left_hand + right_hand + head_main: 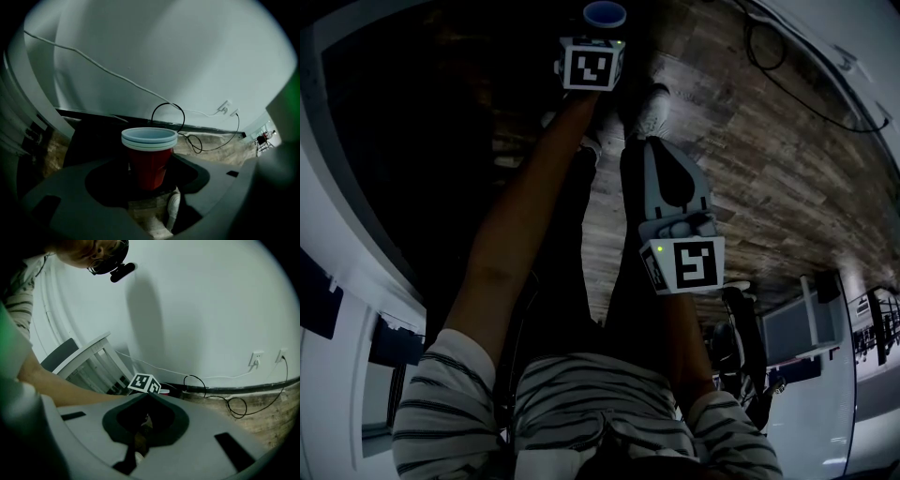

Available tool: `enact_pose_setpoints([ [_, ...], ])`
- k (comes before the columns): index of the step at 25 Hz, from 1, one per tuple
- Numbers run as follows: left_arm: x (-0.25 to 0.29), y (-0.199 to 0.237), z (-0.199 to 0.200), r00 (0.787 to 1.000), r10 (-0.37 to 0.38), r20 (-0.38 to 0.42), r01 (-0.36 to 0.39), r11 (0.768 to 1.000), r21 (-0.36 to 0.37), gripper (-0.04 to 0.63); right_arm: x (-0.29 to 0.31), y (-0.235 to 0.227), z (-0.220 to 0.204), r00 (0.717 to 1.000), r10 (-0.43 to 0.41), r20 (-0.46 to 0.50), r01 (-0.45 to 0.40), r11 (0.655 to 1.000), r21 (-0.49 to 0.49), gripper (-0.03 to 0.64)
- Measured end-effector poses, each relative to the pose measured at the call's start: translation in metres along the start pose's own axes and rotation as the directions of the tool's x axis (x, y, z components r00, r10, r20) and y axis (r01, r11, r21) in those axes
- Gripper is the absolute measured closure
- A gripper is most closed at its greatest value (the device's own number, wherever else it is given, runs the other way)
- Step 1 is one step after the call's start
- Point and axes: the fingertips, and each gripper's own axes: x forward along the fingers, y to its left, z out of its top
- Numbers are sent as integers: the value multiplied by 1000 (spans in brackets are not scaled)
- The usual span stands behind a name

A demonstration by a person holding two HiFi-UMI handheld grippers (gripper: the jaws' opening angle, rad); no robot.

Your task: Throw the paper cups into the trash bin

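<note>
Left gripper (150,169): your jaws are pinching a stack of paper cups (149,154) from both sides. The cups stand upright, with a red wall and 2 pale blue rims nested one in the other. In the head view your left arm (530,216) is stretched forward. The cups show as a blue mouth at the top of that view, just past the marker cube (591,64). They are held in the air above the wood-pattern floor (750,159), and 1 light shoe (652,112) is visible below them.

Right gripper (146,395): the jaws are pressed together at the tips and nothing is held between them. You hold it nearer your body than the left gripper, pointing the same way. Its view shows the left marker cube ahead, with a sliver of red cup just behind the cube.

Surroundings: a white wall (164,56) with a black cable (187,136) looped along the skirting and 2 wall sockets (256,358). A large dark mass (422,141) lies to your left in the head view. You cannot tell from these views whether it is the trash bin.
</note>
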Motion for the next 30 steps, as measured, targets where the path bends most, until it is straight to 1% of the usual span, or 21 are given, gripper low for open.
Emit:
enact_pose_setpoints([
  [3, 6, 0, -1, 1000, -5, -11, 5, 1000, -17, 308, 1, -1, -1, 1000, -3, -1, 3, 1000, 12, 607],
  [6, 11, 3, 1, 1000, 12, -7, -11, 1000, 10, 308, 3, -3, -4, 1000, -8, -8, 8, 1000, 9, 607],
  [9, 18, 4, 2, 1000, 11, -9, -11, 1000, -10, 308, 4, -7, -3, 1000, -16, -14, 15, 1000, -17, 607],
  [13, 27, 4, 2, 1000, -3, -19, 3, 999, -38, 308, 8, -7, -1, 1000, -13, -8, 13, 1000, -14, 607],
  [18, 37, 9, 1, 999, 10, -40, -12, 999, -37, 308, 10, -7, -5, 1000, -14, -20, 14, 1000, 3, 607],
  [25, 47, 12, 0, 999, 17, -46, -19, 999, -40, 308, 12, -10, -11, 1000, -9, -28, 9, 1000, 7, 607],
  [30, 55, 14, -4, 998, 17, -65, -20, 998, -57, 308, 12, -12, -11, 1000, -4, -11, 4, 1000, 7, 607],
])
